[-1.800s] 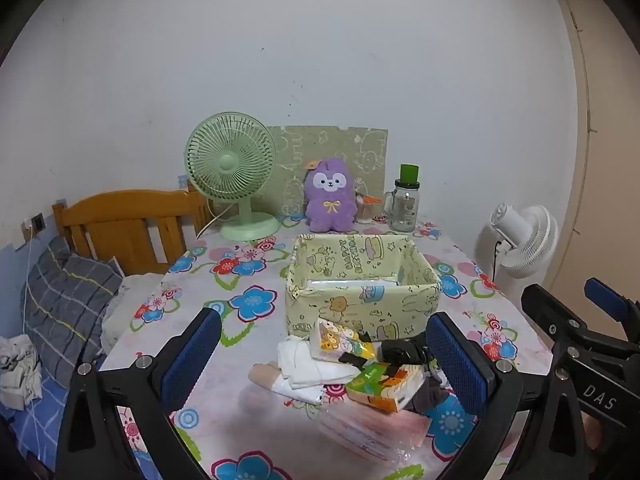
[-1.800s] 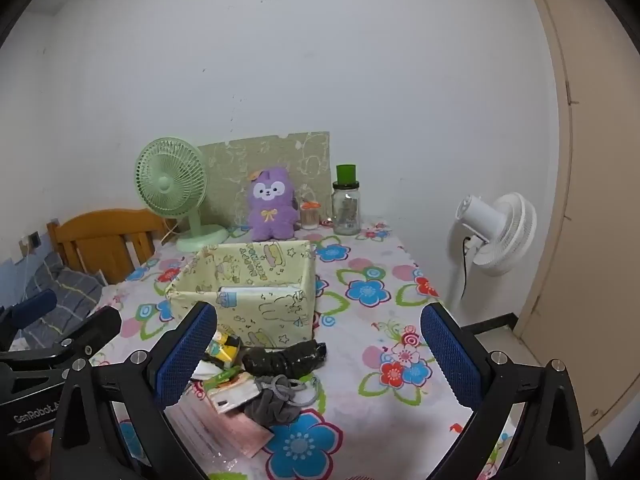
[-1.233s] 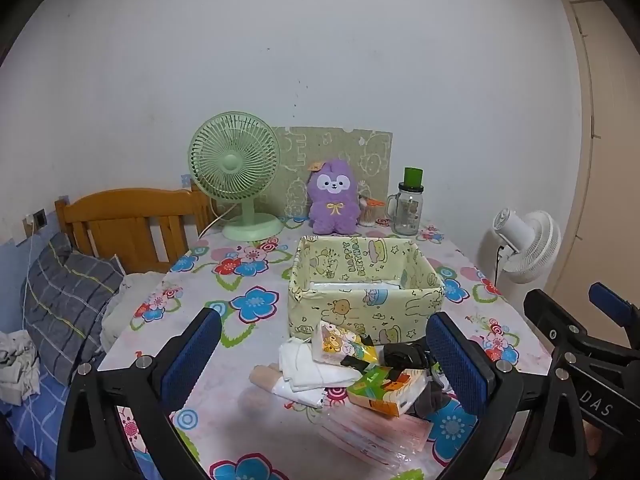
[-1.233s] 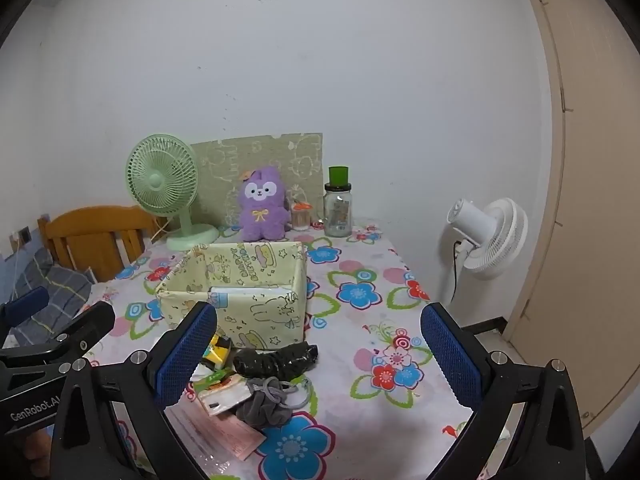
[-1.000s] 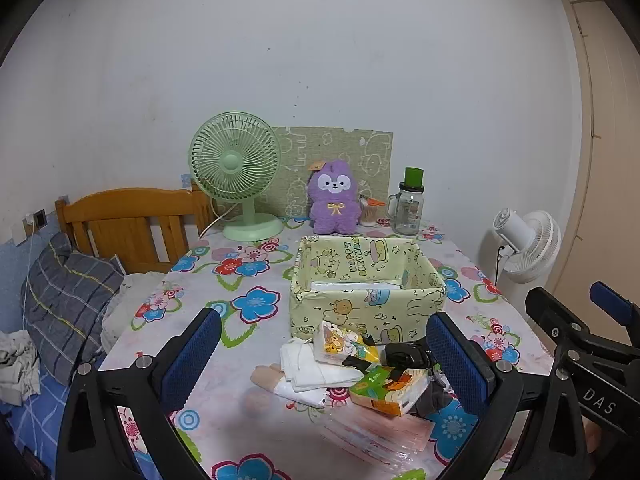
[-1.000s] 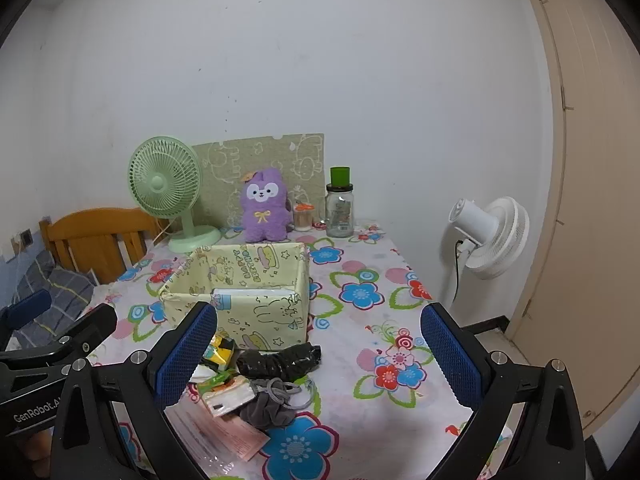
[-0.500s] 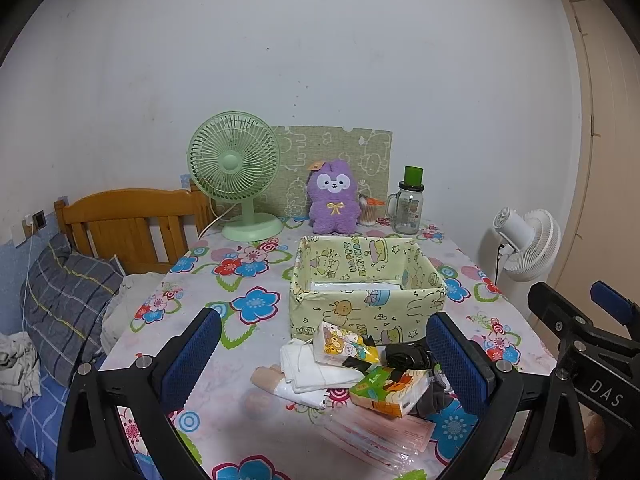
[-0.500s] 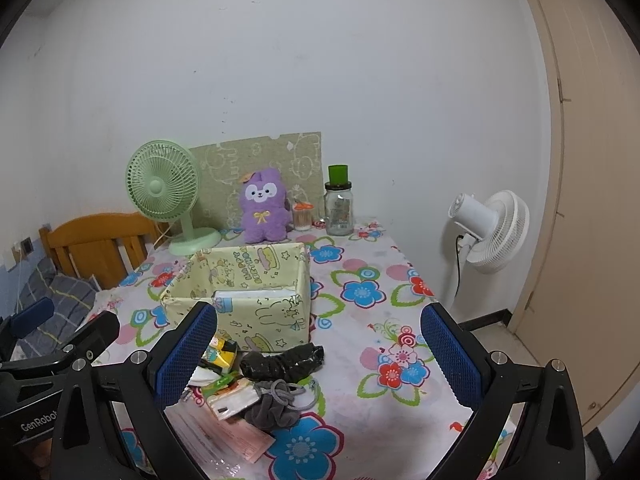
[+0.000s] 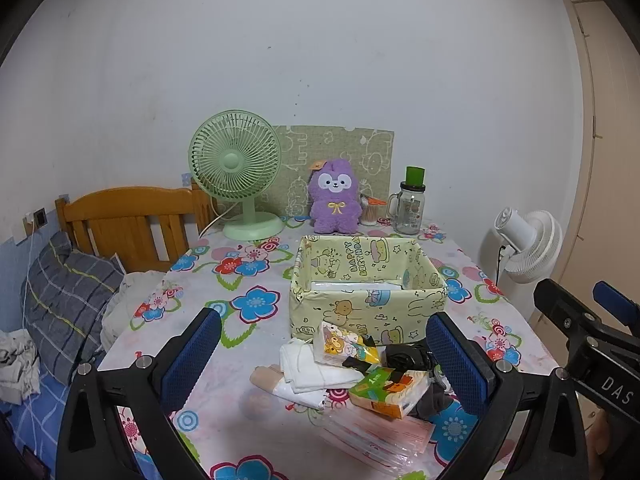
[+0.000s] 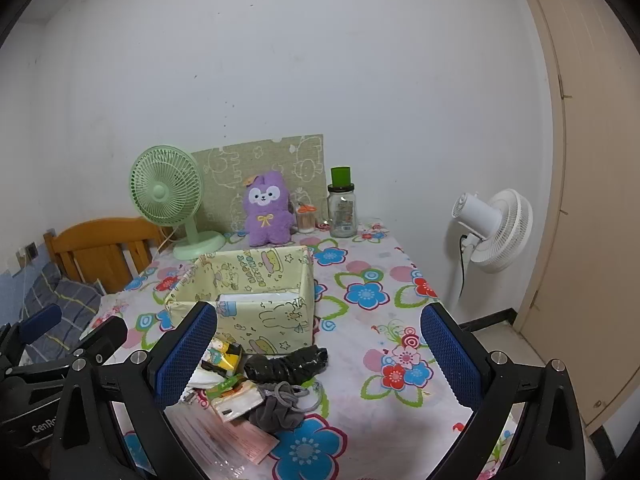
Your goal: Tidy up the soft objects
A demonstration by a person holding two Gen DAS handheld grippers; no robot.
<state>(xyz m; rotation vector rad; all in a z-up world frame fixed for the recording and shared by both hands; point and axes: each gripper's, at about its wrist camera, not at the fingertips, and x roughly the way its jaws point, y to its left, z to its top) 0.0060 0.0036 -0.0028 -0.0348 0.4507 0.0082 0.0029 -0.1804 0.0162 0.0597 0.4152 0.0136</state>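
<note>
While open-topped, yellow box (image 9: 368, 300) with white packet (image 9: 356, 286) inside.

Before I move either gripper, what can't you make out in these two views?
- Contents of the yellow box: only a white edge shows over its near wall in both views.
- Black bundle: too dark to identify in the right view.
- Clear packet: cut by the bottom edge in the left view.
- Left gripper and right gripper: open, empty.

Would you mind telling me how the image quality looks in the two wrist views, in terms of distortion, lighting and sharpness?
Left wrist view: strong fisheye bowing, dark corners, the door frame curves; soft even light, sharp on the yellow box. Right wrist view: same bowing, the door arcs; the blue gripper pads are slightly soft.
</note>
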